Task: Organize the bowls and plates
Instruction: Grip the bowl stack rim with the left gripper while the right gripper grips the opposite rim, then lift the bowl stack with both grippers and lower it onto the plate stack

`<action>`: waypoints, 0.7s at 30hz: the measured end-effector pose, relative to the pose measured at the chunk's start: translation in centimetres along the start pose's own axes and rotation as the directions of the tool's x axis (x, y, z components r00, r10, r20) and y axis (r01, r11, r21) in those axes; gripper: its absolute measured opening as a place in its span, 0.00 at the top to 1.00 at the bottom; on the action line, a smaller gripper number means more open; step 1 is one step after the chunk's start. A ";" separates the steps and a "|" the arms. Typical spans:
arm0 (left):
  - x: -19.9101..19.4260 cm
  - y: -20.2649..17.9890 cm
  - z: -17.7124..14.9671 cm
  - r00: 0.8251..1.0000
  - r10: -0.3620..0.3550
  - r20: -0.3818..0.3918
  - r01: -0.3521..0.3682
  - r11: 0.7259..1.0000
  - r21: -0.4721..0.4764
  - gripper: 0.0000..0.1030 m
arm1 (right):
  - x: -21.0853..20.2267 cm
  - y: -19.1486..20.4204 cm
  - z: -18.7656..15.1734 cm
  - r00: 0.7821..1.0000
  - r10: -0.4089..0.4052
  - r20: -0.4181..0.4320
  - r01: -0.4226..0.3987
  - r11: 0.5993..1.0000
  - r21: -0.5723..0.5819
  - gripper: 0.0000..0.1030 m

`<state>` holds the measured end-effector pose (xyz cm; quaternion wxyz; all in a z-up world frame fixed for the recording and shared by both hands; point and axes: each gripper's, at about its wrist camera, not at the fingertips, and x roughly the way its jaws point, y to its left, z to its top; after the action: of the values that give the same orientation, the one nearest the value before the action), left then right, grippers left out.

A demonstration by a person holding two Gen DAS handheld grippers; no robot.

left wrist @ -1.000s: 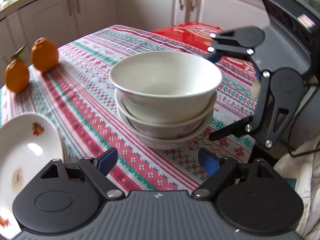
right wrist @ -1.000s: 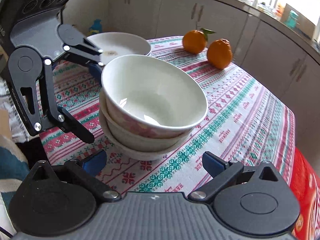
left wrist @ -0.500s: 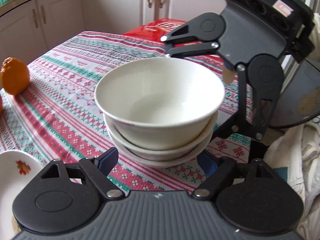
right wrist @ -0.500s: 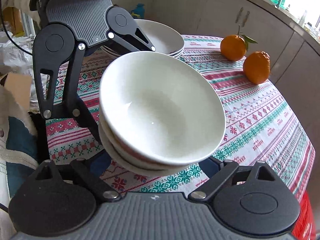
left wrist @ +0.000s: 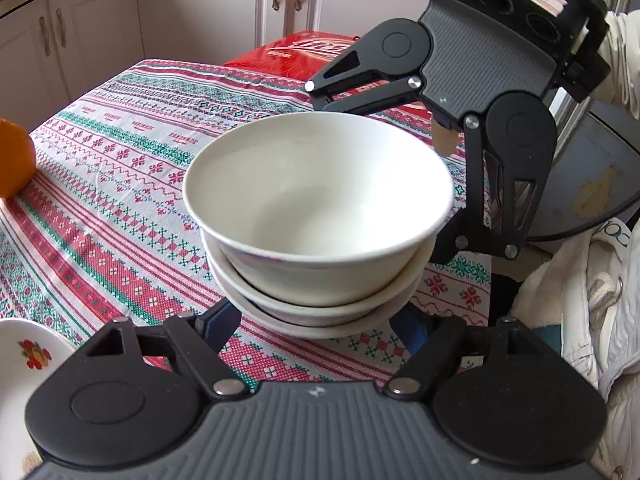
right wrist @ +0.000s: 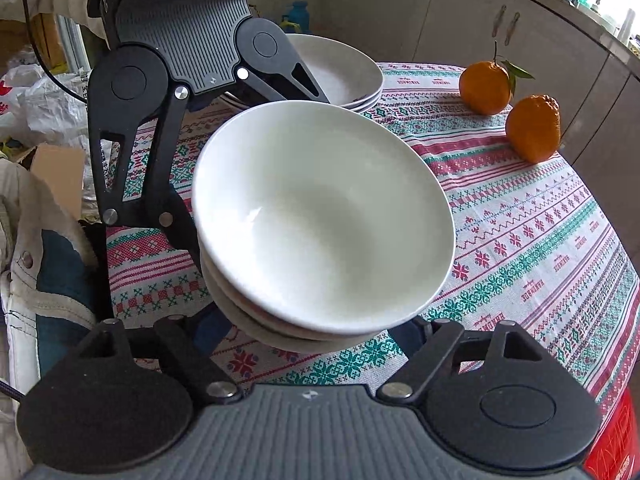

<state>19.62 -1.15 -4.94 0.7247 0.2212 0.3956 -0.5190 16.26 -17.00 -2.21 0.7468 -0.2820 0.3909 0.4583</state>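
Bowls (left wrist: 316,200), three white ones nested together, sit on the patterned tablecloth (left wrist: 120,184) near the table's edge, right between my two tools. My left gripper (left wrist: 316,324) reaches in from one side, its blue-padded fingers (left wrist: 222,320) flanking the base of the lowest bowl. Its jaws have just been closing with the stack between them, and I cannot tell whether the pads actually press on the china. My right gripper (right wrist: 316,332) comes in from the opposite side, and its jaws have likewise just been closing around the bottom of the stack; the bowls hide the fingertips, so contact is unclear there too. In the right wrist view the stack looks tilted toward the camera. Behind the left gripper a pile of plates (right wrist: 340,72) rests on the cloth. Two oranges (right wrist: 486,88) lie close together at the far side. A red package (left wrist: 304,54) lies at the table's far end.
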 end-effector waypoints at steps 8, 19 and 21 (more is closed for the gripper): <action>0.2 0.2 0.6 1.000 -0.011 -0.020 0.012 1.000 0.024 0.22 | 0.2 -0.2 0.1 1.000 0.012 -0.001 -0.012 1.000 0.001 0.15; -0.2 0.0 0.4 1.000 -0.002 -0.013 0.002 1.000 0.020 0.22 | 0.1 0.3 0.6 1.000 0.000 -0.021 0.000 1.000 -0.002 0.16; -0.7 -0.1 0.2 1.000 0.004 -0.003 -0.004 1.000 0.014 0.22 | 0.0 0.5 1.0 1.000 -0.001 -0.023 0.001 1.000 -0.010 0.16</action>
<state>19.50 -0.96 -4.22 0.7237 0.2278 0.3925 -0.5200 16.15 -16.09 -1.69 0.7410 -0.2911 0.3970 0.4567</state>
